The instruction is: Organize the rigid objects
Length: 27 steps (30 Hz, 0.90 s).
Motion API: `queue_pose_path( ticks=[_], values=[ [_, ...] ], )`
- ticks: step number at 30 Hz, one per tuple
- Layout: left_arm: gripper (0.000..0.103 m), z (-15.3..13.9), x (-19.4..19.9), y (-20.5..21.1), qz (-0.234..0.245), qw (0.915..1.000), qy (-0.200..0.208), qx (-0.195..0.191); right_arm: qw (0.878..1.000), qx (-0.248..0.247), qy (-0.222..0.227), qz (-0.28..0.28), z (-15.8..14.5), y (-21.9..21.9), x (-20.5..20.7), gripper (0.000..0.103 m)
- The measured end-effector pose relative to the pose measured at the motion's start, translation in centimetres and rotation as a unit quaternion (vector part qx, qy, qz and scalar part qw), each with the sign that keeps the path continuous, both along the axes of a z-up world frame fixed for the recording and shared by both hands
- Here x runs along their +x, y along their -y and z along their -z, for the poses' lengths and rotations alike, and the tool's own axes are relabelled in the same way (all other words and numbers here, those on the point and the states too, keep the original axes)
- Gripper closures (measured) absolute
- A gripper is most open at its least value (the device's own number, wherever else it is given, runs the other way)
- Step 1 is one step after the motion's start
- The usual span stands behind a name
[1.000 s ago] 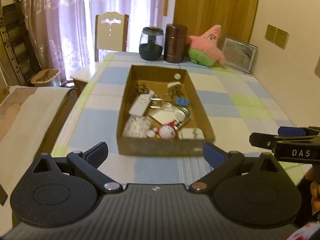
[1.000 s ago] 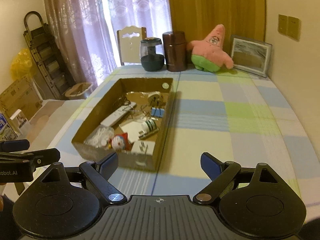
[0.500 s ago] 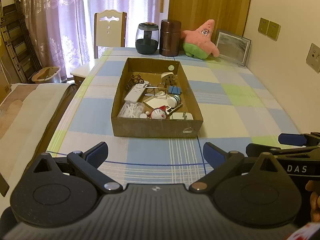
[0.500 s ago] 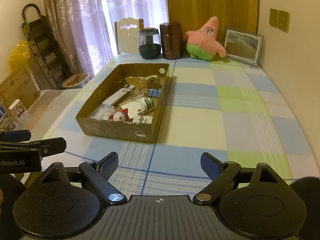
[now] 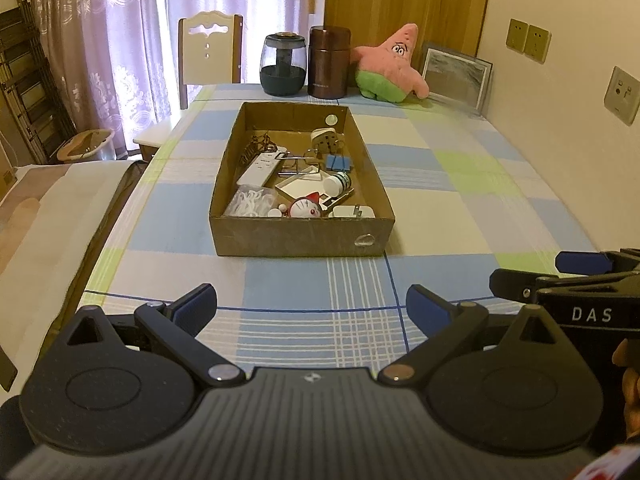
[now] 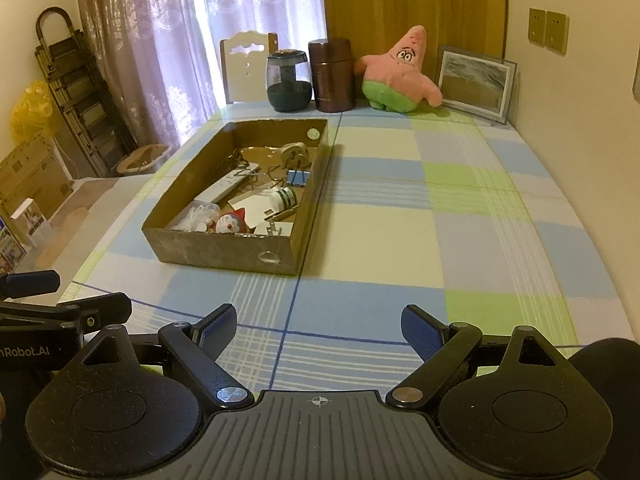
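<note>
A cardboard box is seen on the checked worktop, and every small rigid item in view is gathered inside it: a white power strip toward the box's left wall, a bag of white bits in its near left corner, a round cartoon figurine and a white charger against its near wall, a white bottle and a blue binder clip nearer its right wall, and a wall plug toward its far end. No loose item is seen on the cloth around the box. Both tongs, the left and the right, are held with their blue pads wide apart and nothing between them, short of the box's near wall; each also shows at the edge of the other's view. Such a scene would fit a collection just completed into the box, or a jumble yet to be sorted out of it; which of the two holds cannot be settled. Beyond the box's far wall stand a dark jar, a brown canister and a pink plush star.
</note>
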<state>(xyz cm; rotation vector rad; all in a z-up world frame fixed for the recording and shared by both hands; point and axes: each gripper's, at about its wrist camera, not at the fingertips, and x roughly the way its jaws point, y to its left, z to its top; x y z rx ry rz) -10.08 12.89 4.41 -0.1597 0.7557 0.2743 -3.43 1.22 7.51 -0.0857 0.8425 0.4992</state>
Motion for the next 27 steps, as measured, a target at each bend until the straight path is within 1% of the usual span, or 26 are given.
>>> queue_pose_path(
  ticks=[13,27],
  values=[
    [0.003,0.45,0.18,0.28,0.001,1.0000,-0.005,0.004,1.000,0.000,0.000,-0.001,-0.19,0.29,0.07,0.016],
    [0.004,0.77,0.06,-0.04,0.001,1.0000,0.000,-0.005,1.000,0.002,0.000,-0.001,-0.26,0.03,-0.20,0.016]
  ],
)
